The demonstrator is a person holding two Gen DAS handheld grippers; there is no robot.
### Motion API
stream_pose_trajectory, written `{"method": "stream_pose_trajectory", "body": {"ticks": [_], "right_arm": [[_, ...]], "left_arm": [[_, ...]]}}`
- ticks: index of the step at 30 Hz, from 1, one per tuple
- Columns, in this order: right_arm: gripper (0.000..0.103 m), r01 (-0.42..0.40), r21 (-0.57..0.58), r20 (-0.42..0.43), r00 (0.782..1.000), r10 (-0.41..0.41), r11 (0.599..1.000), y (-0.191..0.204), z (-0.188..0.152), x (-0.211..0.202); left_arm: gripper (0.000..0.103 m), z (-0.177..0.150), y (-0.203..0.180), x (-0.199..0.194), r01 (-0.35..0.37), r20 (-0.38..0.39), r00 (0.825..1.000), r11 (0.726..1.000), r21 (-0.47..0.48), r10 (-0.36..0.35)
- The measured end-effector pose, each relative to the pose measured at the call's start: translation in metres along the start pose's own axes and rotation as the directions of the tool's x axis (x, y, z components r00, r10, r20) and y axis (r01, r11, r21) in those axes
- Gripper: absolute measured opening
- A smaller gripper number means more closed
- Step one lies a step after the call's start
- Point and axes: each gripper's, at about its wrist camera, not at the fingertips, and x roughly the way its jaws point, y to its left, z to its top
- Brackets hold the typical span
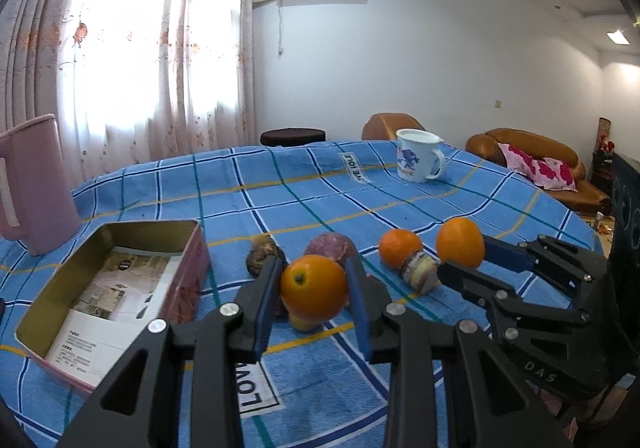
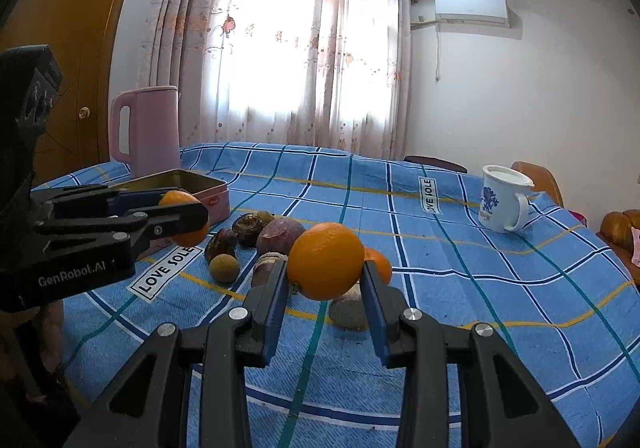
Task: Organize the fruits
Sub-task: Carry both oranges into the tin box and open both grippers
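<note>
Left hand-held gripper [image 1: 314,288] pinches an orange [image 1: 313,286]; right hand-held gripper [image 2: 325,280] pinches another orange [image 2: 325,261]. The open tin [image 1: 120,280] lies left of both, nearer the left one, above the tabletop [image 1: 360,187].

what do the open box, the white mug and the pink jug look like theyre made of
Open box: likely tin; thin walls, shiny gold inside, pink painted outside.
White mug: looks like enamel or ceramic; glossy white, blue print.
Pink jug: probably plastic; smooth matte pink, moulded handle. Could be a kettle.
</note>
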Motion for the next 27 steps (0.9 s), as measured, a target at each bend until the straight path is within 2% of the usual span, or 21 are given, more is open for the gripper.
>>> {"method": "stream_pose_trajectory", "body": {"ticks": [5,11,17,21,24,27], "right_arm": [[0.038,-0.010,-0.014,0.007,1.000,0.010,1.000,0.004,0.009,0.000],[0.038,-0.083,-0.050,0.012,0.996,0.084,0.995,0.018,0.038,0.011],[0.038,-0.190,-0.099,0.004,0.981,0.192,0.977,0.049,0.075,0.033],[0.038,-0.264,-0.116,-0.030,0.965,0.262,0.958,0.073,0.090,0.055],[0.038,-0.308,-0.122,-0.070,0.951,0.302,0.943,0.094,0.098,0.078],[0.038,-0.343,-0.126,-0.116,0.937,0.329,0.931,0.113,0.099,0.098]], "left_arm": [[0.035,0.002,0.009,-0.004,-0.022,0.005,1.000,1.000,-0.012,0.022],[0.035,0.010,0.035,-0.010,-0.061,0.003,0.998,0.997,-0.047,0.061],[0.035,0.015,0.083,-0.014,-0.138,-0.019,0.990,0.986,-0.099,0.137],[0.035,0.018,0.119,-0.014,-0.182,-0.039,0.983,0.974,-0.135,0.178],[0.035,0.019,0.145,-0.009,-0.168,-0.081,0.984,0.970,-0.178,0.156],[0.035,0.019,0.158,-0.001,-0.201,-0.110,0.977,0.966,-0.165,0.185]]}}
